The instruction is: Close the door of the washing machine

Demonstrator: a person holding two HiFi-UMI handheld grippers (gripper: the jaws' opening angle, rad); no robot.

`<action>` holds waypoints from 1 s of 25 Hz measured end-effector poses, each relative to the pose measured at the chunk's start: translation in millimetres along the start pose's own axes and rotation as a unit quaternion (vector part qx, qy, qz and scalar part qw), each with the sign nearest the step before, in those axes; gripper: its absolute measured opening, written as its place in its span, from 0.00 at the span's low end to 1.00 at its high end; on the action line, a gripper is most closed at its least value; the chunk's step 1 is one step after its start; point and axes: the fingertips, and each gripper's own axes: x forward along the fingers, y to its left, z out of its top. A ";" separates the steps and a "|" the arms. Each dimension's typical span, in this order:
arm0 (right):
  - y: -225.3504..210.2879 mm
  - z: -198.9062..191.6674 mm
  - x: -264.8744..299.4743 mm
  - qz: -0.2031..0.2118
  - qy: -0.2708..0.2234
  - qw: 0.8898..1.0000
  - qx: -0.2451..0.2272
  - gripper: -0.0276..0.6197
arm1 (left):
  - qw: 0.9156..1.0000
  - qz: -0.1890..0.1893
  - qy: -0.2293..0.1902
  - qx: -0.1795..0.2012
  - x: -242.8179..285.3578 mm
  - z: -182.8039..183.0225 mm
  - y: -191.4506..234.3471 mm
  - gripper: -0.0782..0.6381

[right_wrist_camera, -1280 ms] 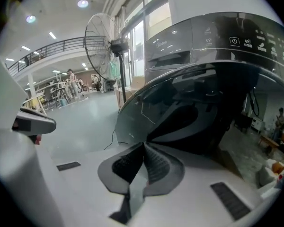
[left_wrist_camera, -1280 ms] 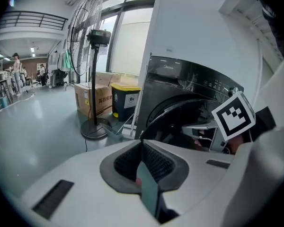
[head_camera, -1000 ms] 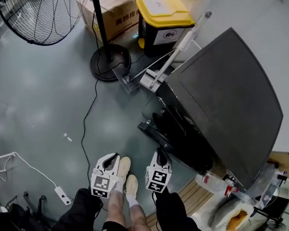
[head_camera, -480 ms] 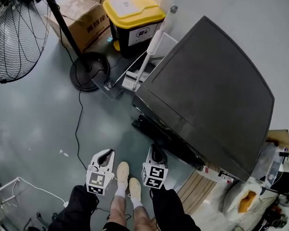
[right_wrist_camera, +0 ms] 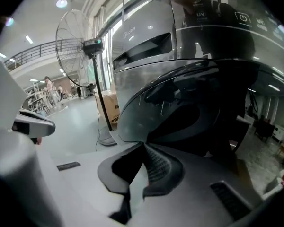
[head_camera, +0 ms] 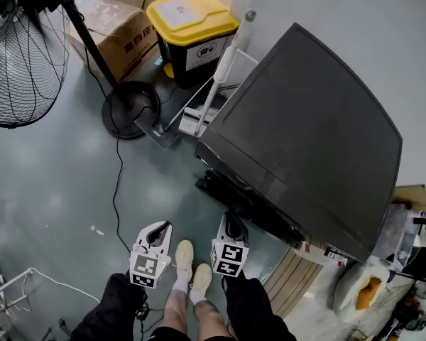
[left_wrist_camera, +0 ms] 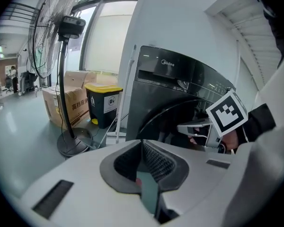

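- Holding nothing, left gripper (head_camera: 158, 231) and right gripper (head_camera: 231, 224) have jaws together.
- Washer (head_camera: 312, 126) just ahead of right gripper; door (right_wrist_camera: 170, 103) perhaps ajar, clearest in right gripper view.
- Fan (head_camera: 131, 105), bin (head_camera: 192, 23) beyond left gripper.

The left gripper (left_wrist_camera: 142, 148) and right gripper (right_wrist_camera: 144, 148) are smooth white moulded shells. Each has a dark ribbed lining in a rounded black recess at the jaws, with a narrow dark slot on either side. Behind each sits a white cube (head_camera: 146, 272) printed with black square markers. Black sleeves (head_camera: 117, 305) run back from the cubes. Between the grippers are white socks (head_camera: 182, 283) and pale shoes (head_camera: 184, 251).
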 end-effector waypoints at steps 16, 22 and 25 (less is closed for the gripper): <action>-34.4 58.7 -138.7 -0.002 -0.081 0.996 0.045 0.07 | 0.997 -0.008 -0.069 0.035 -78.4 94.4 -73.4 0.15; -56.1 120.7 -242.8 -0.003 -0.151 0.988 0.042 0.07 | 0.989 -0.033 -0.118 0.078 -134.5 163.5 -143.6 0.15; -74.0 154.3 -299.5 -0.006 -0.194 0.980 0.043 0.07 | 0.983 -0.044 -0.146 0.100 -165.8 198.5 -183.6 0.15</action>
